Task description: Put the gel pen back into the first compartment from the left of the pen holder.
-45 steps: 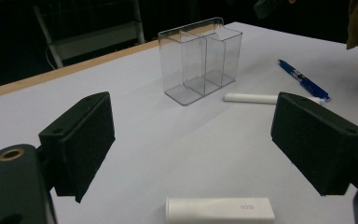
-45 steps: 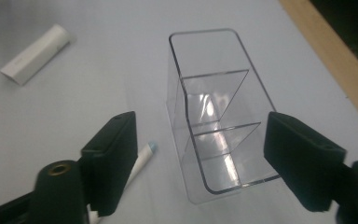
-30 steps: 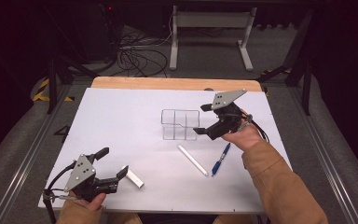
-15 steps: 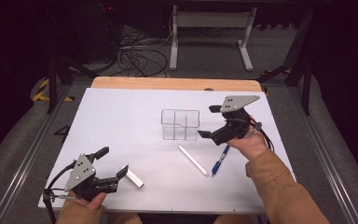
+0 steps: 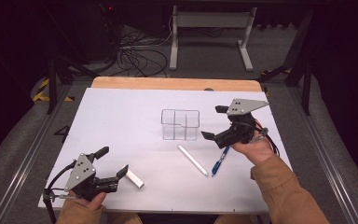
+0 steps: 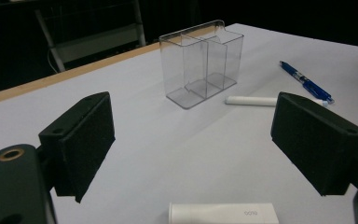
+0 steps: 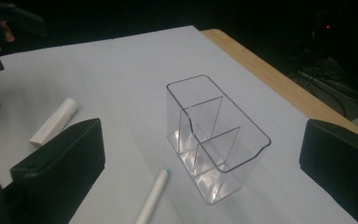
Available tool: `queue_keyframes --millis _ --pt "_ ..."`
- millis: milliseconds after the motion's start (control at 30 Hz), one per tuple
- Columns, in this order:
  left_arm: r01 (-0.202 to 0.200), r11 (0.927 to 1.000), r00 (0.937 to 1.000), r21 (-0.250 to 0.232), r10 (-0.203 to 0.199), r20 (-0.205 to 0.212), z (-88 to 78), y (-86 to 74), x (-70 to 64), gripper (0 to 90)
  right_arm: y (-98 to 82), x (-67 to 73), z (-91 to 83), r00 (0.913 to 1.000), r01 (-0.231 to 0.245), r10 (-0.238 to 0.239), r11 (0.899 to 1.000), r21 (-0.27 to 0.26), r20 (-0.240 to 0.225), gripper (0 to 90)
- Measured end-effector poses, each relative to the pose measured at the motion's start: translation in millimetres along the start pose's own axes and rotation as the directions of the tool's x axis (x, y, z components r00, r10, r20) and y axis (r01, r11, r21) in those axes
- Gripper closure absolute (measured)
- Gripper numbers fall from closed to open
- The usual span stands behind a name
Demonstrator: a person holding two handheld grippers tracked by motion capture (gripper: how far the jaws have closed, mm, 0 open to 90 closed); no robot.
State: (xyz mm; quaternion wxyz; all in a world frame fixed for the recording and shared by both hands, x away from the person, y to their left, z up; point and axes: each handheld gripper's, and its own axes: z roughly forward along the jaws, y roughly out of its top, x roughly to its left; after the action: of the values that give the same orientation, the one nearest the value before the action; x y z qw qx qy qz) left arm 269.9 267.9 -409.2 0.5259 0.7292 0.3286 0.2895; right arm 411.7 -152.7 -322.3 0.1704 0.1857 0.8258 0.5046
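A clear plastic organizer (image 5: 180, 124) with several compartments stands upright mid-table, nothing inside it (image 7: 214, 135). My right gripper (image 5: 214, 122) hovers just to its right, open. Its jaws have just been opening, and nothing is held between them; the organizer sits farther off beyond them. A white stick (image 5: 192, 160) and a blue pen (image 5: 220, 161) lie in front of the organizer. My left gripper (image 5: 113, 160) rests low at the near left, open. A short white block (image 5: 134, 178) lies just past its jaws (image 6: 223, 213).
The white tabletop (image 5: 121, 121) has a wooden strip along its far edge. Cables and a metal stand sit on the dark floor beyond. The person's tan sleeve (image 5: 284, 191) comes in at the near right.
The right gripper has drifted to the right, away from the organizer's right side. The left gripper has stayed put.
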Motion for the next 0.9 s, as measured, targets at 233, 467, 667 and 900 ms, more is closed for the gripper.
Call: queue_keyframes --millis 233,467,667,900 --pt "0.003 1.0000 1.0000 0.000 -0.003 -0.002 0.2 -0.2 -0.6 14.2 -0.4 4.8 -8.7 0.9988 -0.006 0.006 1.000 -0.003 0.049 3.9" --pt "0.007 1.0000 1.0000 0.000 -0.007 -0.002 0.4 -0.5 -0.5 14.2 -1.5 10.0 -15.4 0.9962 0.008 -0.010 1.000 0.024 0.086 9.4" --pt "0.009 1.0000 0.9999 -0.001 -0.009 -0.005 0.1 -0.6 -0.5 14.2 -0.4 10.9 -22.1 0.9932 0.006 -0.007 1.000 0.002 0.116 17.9" --pt "0.009 1.0000 0.9999 -0.002 -0.009 -0.007 -0.3 -0.7 -0.2 14.1 -2.0 8.8 -23.3 0.9912 -0.092 0.084 0.993 0.078 0.103 28.0"
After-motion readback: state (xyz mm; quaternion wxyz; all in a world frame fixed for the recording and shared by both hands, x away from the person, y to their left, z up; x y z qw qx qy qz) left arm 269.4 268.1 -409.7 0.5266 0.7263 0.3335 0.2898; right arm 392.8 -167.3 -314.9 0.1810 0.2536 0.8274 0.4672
